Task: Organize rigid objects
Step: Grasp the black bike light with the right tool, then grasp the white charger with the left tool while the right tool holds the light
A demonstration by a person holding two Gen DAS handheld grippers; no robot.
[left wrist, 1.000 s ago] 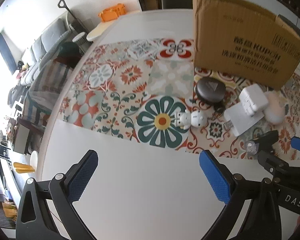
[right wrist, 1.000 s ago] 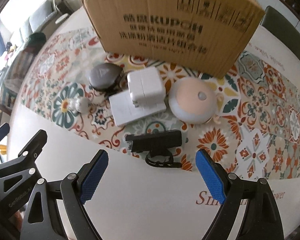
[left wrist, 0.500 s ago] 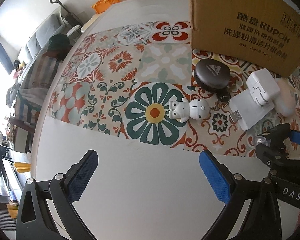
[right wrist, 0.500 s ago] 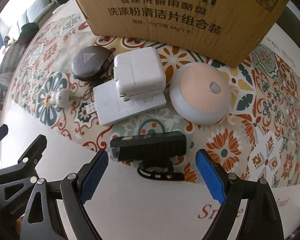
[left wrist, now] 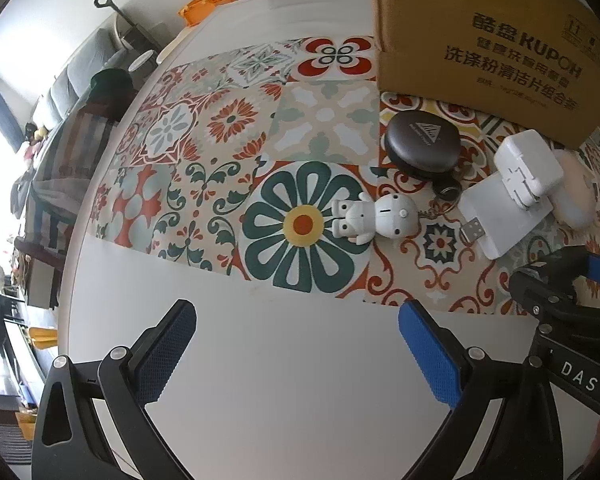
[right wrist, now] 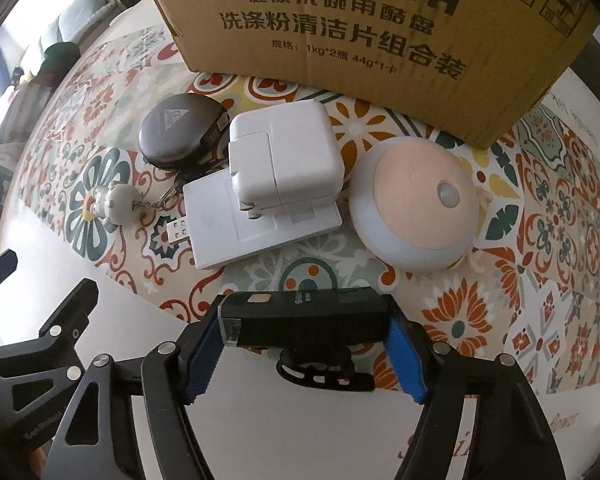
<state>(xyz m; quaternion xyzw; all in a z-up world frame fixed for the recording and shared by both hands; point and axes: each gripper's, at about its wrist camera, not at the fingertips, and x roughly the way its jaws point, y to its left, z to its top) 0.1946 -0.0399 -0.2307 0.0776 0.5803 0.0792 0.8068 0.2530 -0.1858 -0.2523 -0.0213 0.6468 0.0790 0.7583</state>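
Left wrist view: the left gripper (left wrist: 296, 354) hangs over the bare white table (left wrist: 300, 400) with its blue-padded fingers spread wide and nothing between them. Ahead, on the patterned floral tile mat (left wrist: 204, 184), lies a small white robot-figure keychain (left wrist: 374, 218). Beyond it sits a dark round case with a triangle logo (left wrist: 422, 145), and to the right a white square power adapter (left wrist: 528, 168) rests on a flat white rectangular plate (left wrist: 500, 220). A brown cardboard box printed KUPOH (left wrist: 488, 44) stands behind them; its inside is out of sight. The right gripper (left wrist: 556, 284) enters at the right edge.

Right wrist view: the right gripper (right wrist: 306, 354) is clamped on a black oblong bike light with a strap mount (right wrist: 304, 320), one blue pad on each end, at the mat's near edge. Just beyond are the plate and adapter, and to their right a round peach-and-white dome lamp (right wrist: 416, 208), close to the cardboard box, whose contents cannot be seen.
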